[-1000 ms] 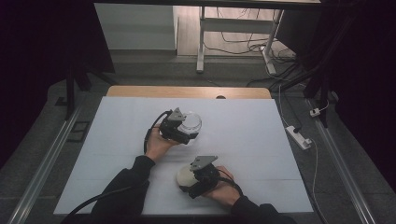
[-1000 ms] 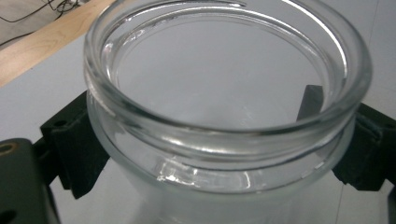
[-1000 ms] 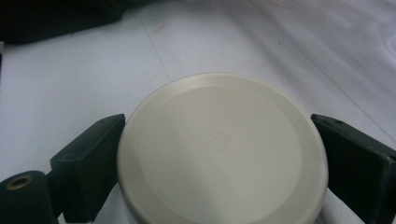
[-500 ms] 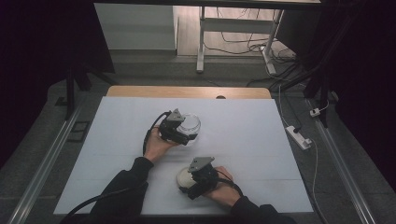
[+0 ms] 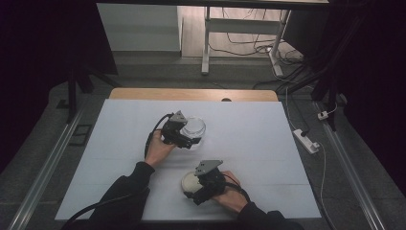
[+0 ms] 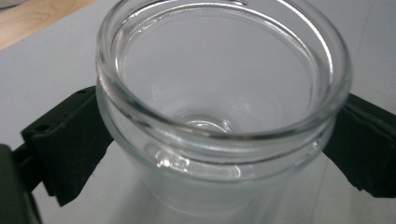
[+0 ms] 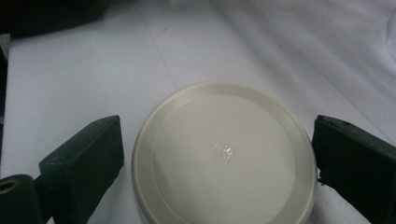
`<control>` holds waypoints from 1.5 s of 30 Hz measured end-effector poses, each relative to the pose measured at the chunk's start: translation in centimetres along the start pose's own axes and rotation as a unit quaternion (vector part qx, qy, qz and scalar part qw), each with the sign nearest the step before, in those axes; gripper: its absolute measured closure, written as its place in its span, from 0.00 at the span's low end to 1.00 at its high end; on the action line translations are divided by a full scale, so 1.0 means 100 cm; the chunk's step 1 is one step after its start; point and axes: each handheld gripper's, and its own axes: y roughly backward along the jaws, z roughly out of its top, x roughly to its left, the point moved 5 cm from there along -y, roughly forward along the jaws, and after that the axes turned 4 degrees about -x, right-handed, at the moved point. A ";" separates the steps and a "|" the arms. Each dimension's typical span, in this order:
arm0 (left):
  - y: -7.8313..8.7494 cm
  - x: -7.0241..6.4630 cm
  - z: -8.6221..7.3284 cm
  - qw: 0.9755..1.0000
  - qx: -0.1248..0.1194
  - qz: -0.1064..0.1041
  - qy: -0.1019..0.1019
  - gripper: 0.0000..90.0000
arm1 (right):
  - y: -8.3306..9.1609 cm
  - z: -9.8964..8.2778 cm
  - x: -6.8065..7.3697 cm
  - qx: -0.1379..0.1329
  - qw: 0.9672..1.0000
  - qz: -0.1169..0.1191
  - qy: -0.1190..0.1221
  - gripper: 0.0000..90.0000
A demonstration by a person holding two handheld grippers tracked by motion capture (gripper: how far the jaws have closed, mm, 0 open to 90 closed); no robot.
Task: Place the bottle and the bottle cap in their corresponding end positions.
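The left hand-held gripper (image 5: 187,136) clamps a clear glass jar (image 5: 194,128) from both sides just under its rim, as the left gripper view shows, with a black jaw pressed against each flank of the glass (image 6: 224,116). The jar stands upright and open-mouthed near the middle of the white counter (image 5: 268,143); that grip looks meant to steady it so it cannot slide or turn when something is pressed on top.

The right hand-held gripper (image 5: 197,189) hovers over a cream round lid (image 5: 189,181) that lies flat on the counter, nearer the person and well apart from the jar. In the right gripper view its jaws stand wide, one on each side of the lid (image 7: 224,154), the left one clear of its edge and the right one close against it. Straddling it this way probably prepares a pinch across the lid's width, so it can be lifted level and carried to the jar's mouth.
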 end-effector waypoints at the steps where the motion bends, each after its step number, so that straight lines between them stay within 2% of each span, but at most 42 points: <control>1: 0.001 -0.001 0.000 1.000 0.002 -0.003 0.001 0.01 | 0.001 0.001 0.000 -0.001 1.000 0.000 0.000 0.03; 6: 0.007 -0.004 -0.005 1.000 0.018 0.000 -0.003 0.00 | 0.004 0.002 0.001 -0.006 1.000 0.000 0.004 0.03; 11: 0.012 -0.006 -0.011 1.000 0.026 -0.004 0.009 0.00 | 0.009 0.003 0.002 -0.005 1.000 -0.001 0.005 0.03; 14: 0.015 -0.008 -0.016 0.999 0.037 -0.002 0.010 0.00 | 0.012 0.003 0.001 -0.005 1.000 -0.001 -0.001 0.03; 21: 0.022 -0.014 -0.027 0.998 0.054 -0.017 0.013 0.00 | 0.023 0.003 -0.003 -0.015 1.000 -0.003 -0.026 0.01; 25: 0.029 -0.018 -0.031 0.998 0.054 -0.029 0.018 0.00 | 0.028 0.002 -0.006 -0.019 0.999 -0.006 -0.037 0.01; 30: 0.038 -0.023 -0.036 0.997 0.051 -0.042 0.027 0.00 | 0.032 0.001 -0.009 -0.020 0.999 -0.012 -0.039 0.01; 45: 0.063 -0.042 -0.054 0.997 0.059 -0.045 0.034 0.00 | 0.043 -0.002 -0.016 -0.018 0.998 -0.037 -0.043 0.00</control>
